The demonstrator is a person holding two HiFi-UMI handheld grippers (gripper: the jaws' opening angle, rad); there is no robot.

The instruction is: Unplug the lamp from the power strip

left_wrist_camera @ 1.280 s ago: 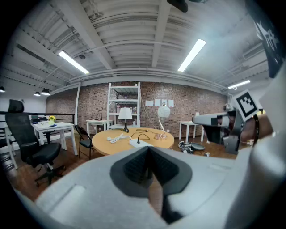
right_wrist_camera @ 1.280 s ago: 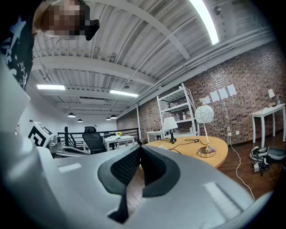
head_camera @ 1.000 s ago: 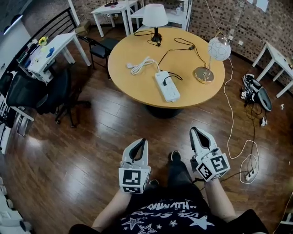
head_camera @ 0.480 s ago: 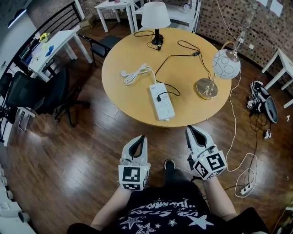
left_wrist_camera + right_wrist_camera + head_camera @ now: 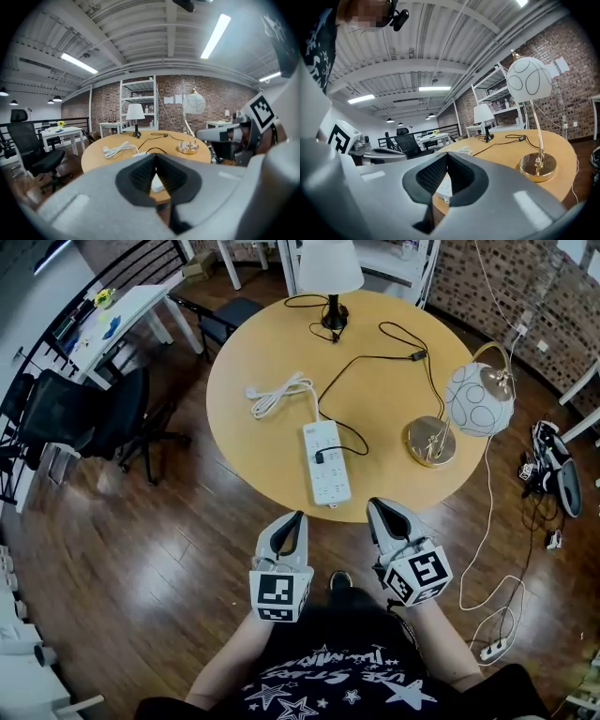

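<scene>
left gripper (image 5: 297, 517): hanging lower centre, jaws pressed together, empty | power strip (image 5: 327, 479): lying mid-frame just above both grippers, apart, carrying black plug (image 5: 321, 457) | right gripper (image 5: 374, 506): hanging lower centre-right, closed, empty | shirt (image 5: 328, 681): showing lettering, unreadable

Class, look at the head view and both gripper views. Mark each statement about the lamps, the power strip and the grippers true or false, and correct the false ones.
1. A black plug sits in the white power strip. True.
2. The left gripper grips that plug. False: its jaws are shut on nothing, short of the round table; the right gripper is the same.
3. The globe lamp stands on a gold base. True.
4. The power strip lies beside the white-shade lamp. False: the strip is near the table's near edge, the lamp at the far edge.
</scene>
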